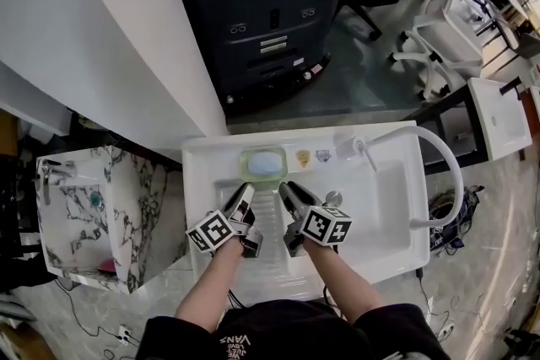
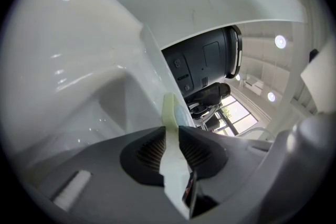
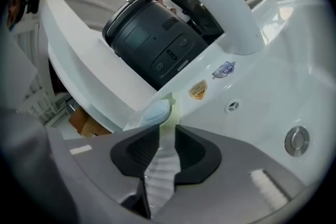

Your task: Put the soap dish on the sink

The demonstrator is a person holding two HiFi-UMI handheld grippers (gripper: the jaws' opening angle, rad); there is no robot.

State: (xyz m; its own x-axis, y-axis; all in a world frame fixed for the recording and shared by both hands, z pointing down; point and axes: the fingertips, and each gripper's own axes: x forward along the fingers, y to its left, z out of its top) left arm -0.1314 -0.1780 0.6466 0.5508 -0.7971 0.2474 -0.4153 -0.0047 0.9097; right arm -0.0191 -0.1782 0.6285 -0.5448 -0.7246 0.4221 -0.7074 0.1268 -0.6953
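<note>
A pale green soap dish (image 1: 263, 163) with a blue soap bar in it rests on the back ledge of the white sink (image 1: 202, 181), left of the faucet. Both grippers hover over the ribbed basin floor, pointing at the dish, tips just short of its front edge. The left gripper (image 1: 250, 190) is open. In the left gripper view the dish (image 2: 170, 109) shows edge-on just past the left gripper (image 2: 172, 136). The right gripper (image 1: 283, 187) is open too. In the right gripper view the dish (image 3: 160, 112) lies just beyond the right gripper (image 3: 167, 136), with only ribbed basin in the gap.
A faucet (image 1: 354, 149) stands on the ledge right of two stickers (image 1: 303, 156). A drain plug (image 1: 333, 198) sits in the basin, and a white pipe (image 1: 449, 169) arcs off the right side. A marble-patterned sink (image 1: 126, 215) stands left. A dark machine (image 1: 261, 4) stands behind.
</note>
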